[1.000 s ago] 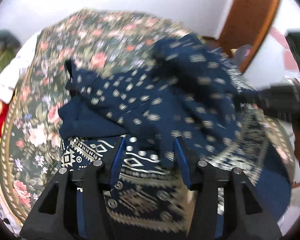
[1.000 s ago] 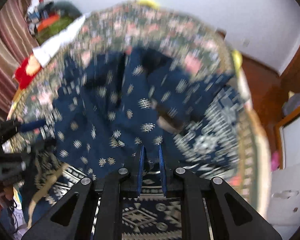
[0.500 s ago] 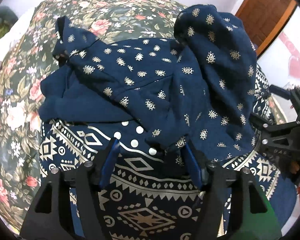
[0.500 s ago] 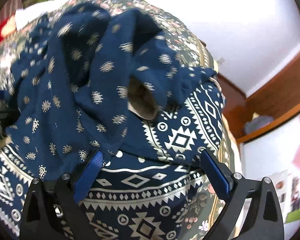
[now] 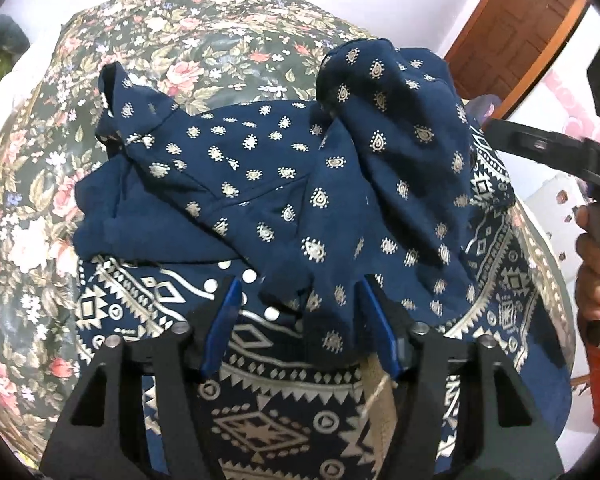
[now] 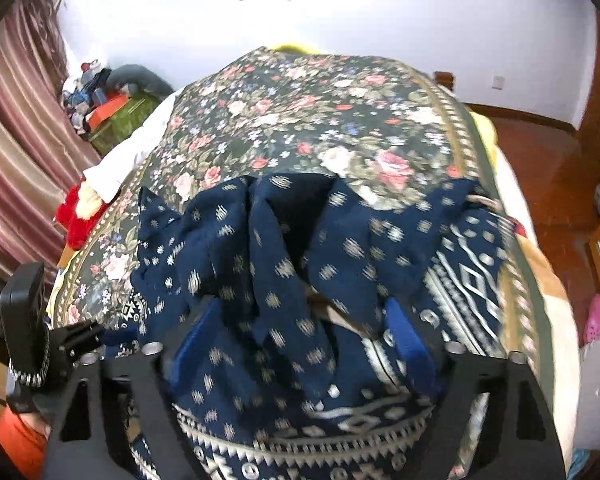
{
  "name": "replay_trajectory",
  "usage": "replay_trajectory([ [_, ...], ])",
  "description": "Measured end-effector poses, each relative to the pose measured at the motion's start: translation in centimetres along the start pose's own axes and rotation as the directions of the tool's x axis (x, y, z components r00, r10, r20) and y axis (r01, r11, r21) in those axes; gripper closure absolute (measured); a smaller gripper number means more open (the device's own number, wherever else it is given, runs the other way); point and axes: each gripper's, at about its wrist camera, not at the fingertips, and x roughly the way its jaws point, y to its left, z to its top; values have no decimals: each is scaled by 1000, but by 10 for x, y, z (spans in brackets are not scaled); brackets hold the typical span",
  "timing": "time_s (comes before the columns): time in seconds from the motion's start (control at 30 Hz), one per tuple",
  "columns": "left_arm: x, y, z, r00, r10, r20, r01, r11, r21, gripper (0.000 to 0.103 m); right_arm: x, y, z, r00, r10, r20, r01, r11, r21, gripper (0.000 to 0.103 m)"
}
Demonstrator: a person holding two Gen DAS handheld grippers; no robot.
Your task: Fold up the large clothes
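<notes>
A large navy garment [image 5: 284,184] with small gold motifs and a wide geometric gold border lies crumpled on a floral bedspread [image 5: 188,32]. It also shows in the right wrist view [image 6: 284,264]. My left gripper [image 5: 300,300] is open, its blue pads on either side of a loose fold at the garment's near edge. My right gripper [image 6: 304,320] is open wide over the bunched cloth, holding nothing. The right gripper shows at the right edge of the left wrist view [image 5: 560,152], and the left gripper at the left of the right wrist view [image 6: 52,344].
The bedspread [image 6: 320,112] covers a bed reaching to a white wall. A white sheet [image 6: 128,152], red cloth [image 6: 74,216] and a cluttered heap [image 6: 100,96] lie left by striped curtains. A wooden door [image 5: 512,36] and wooden floor [image 6: 540,168] are to the right.
My right gripper has opened and let go of the garment, then pulled back. The raised cloth has dropped into a heap. My left gripper stays open at the near edge.
</notes>
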Motion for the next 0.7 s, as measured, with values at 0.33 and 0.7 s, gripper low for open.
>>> replay_trajectory([
  [0.33,-3,1,11,998,-48,35,49,998,-27,87,48,4,11,989,119,-94,-116,993,35,82],
  [0.7,-67,-18,17,976,-119,184,116,993,28,93,-29,18,-12,987,163,12,-162,986,-34,96],
])
